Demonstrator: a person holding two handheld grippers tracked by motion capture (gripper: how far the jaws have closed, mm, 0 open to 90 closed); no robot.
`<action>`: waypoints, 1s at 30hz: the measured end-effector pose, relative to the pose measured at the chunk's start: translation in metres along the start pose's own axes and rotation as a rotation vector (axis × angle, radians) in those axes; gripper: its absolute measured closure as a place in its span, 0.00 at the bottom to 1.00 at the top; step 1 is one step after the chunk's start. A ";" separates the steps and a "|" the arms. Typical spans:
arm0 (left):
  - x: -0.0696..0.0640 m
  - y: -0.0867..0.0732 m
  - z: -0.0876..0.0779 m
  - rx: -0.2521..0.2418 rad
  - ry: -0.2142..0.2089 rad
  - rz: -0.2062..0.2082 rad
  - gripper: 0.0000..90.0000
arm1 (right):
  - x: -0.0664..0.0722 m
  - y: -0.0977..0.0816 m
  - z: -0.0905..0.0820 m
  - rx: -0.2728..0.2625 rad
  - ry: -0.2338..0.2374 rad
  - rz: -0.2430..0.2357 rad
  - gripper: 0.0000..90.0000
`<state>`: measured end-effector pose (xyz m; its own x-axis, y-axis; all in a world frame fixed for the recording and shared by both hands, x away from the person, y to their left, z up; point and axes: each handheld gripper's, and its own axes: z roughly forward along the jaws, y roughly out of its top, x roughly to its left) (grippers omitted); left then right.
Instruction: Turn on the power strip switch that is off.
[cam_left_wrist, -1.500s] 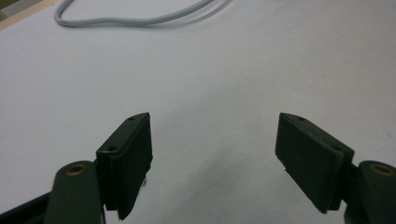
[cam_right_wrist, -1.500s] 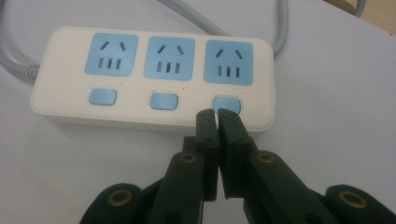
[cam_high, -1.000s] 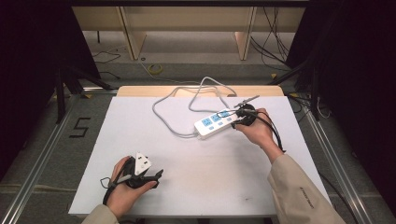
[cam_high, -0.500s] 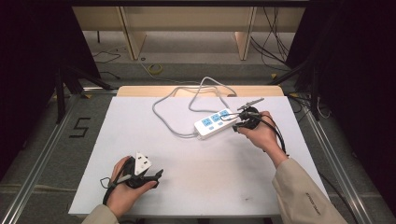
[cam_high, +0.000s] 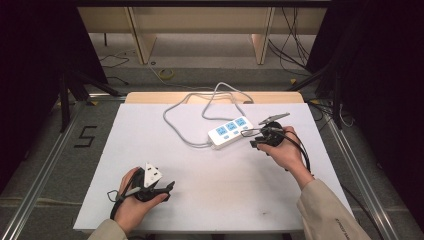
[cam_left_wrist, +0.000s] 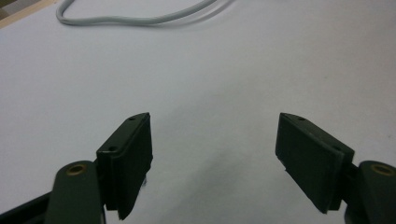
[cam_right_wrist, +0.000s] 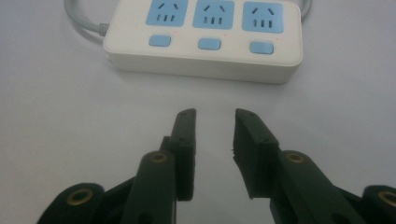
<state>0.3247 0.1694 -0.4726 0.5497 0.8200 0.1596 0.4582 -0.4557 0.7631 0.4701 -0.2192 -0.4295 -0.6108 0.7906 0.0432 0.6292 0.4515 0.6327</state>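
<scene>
Beside the power strip (cam_right_wrist: 204, 39), right claw (cam_right_wrist: 214, 116) slightly parted; left claw (cam_left_wrist: 215, 135) wide apart, empty.

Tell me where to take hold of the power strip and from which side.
Grip the power strip across its narrow width, fingers on the two long side walls, coming down from above near the right gripper. It lies flat, so only those low, straight walls offer opposing faces; avoid the cord end.
</scene>
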 end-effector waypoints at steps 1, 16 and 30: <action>0.000 0.000 0.000 -0.001 -0.001 -0.001 0.31 | 0.000 -0.001 -0.001 0.002 0.003 0.002 0.76; 0.000 0.000 0.001 0.000 -0.002 -0.002 0.31 | 0.005 -0.030 -0.014 -0.037 0.022 0.014 0.58; 0.000 0.000 0.001 -0.002 0.001 -0.013 0.31 | 0.015 -0.063 -0.027 -0.080 0.051 -0.014 0.51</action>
<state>0.3251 0.1693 -0.4734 0.5427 0.8263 0.1505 0.4642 -0.4445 0.7661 0.4076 -0.2471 -0.4478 -0.6446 0.7611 0.0718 0.5811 0.4268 0.6930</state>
